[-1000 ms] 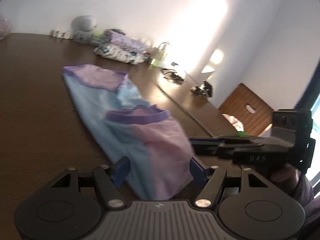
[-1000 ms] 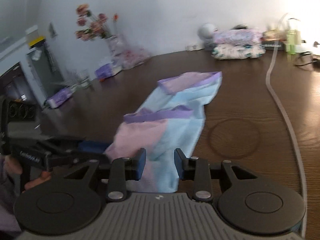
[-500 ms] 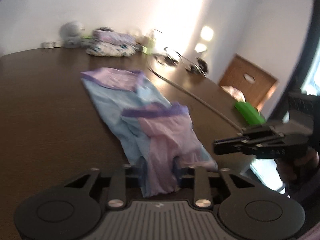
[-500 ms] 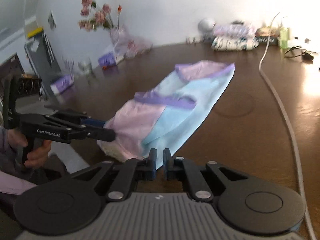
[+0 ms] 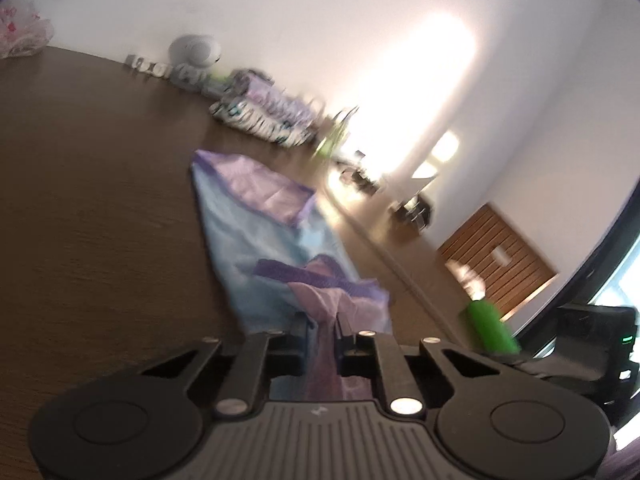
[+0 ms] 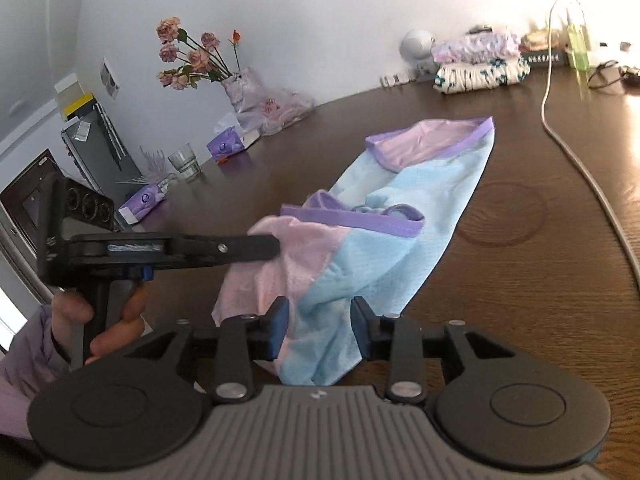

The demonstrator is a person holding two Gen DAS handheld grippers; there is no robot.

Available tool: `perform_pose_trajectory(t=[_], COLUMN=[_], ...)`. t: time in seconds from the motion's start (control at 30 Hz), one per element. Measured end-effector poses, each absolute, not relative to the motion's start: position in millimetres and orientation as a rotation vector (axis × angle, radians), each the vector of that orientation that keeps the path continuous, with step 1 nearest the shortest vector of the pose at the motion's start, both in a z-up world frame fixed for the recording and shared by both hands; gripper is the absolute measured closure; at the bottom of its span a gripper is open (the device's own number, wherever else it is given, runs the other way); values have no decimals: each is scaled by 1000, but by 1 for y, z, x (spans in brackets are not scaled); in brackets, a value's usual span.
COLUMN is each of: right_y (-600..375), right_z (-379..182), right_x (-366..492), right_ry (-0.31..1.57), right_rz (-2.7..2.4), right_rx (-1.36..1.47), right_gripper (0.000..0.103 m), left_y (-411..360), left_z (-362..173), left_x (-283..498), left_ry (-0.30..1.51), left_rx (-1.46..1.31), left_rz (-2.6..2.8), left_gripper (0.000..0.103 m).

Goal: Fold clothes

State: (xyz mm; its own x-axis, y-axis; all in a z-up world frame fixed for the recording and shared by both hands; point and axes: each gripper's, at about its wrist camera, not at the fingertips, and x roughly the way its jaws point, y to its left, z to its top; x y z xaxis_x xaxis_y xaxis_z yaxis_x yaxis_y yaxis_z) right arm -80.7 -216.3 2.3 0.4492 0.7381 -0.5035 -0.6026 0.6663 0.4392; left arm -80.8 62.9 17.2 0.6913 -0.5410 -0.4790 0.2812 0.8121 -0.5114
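Note:
A light blue and pink garment with purple trim (image 6: 404, 208) lies lengthwise on the dark wooden table (image 6: 520, 280); it also shows in the left wrist view (image 5: 260, 220). My left gripper (image 5: 323, 326) is shut on the garment's near pink end and lifts it slightly; it shows from the side in the right wrist view (image 6: 256, 248). My right gripper (image 6: 318, 322) is open, its fingers on either side of the garment's near blue end, which hangs between them.
Folded clothes (image 6: 478, 62) are stacked at the table's far edge beside a white round object (image 6: 416, 46). A white cable (image 6: 580, 168) runs along the right. A flower vase (image 6: 240, 88), glass (image 6: 183, 162) and tissue packs stand at left. A wooden chair (image 5: 496, 260) stands beyond the table.
My left gripper has stayed shut on the pink end and lifted it. My right gripper, nearly shut half a second ago, has opened around the blue end.

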Motion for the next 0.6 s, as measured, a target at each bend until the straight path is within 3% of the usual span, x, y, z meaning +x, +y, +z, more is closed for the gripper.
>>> perform_pose_trajectory(t=[0.03,0.07,0.13,0.2,0.33,0.47,0.57,0.6], right_y=[-214,-211,-212,-222,-238,-251,-250,-246], right_z=[1,0,2,10,6,8,13,13], right_x=[-81,-82,-84,-91,-93,-99,-102,-103], right_ry=[732,738,732,718,778,740,689,686], right_rz=[825,814,799,789,703,728,806,824], right_rx=[192,176,168,184,161,180,169,146], right_gripper=[79,99,100,100,99,92,53,53], left_y=[62,61,60,58,59,68,74,73], left_z=[16,16,14,13,12,18,21,20], left_x=[-82,-83,-85,-87,-97,-115,-127,-130], left_ry=[664,668,675,681,692,683,645,641], left_rx=[-413,-404,-386,-369,-333,-317,-314,-303], left_rz=[-478,-481,-488,-494,-522,-573,-668,-684], left_gripper=[89,86,82,70,59,46,37,36])
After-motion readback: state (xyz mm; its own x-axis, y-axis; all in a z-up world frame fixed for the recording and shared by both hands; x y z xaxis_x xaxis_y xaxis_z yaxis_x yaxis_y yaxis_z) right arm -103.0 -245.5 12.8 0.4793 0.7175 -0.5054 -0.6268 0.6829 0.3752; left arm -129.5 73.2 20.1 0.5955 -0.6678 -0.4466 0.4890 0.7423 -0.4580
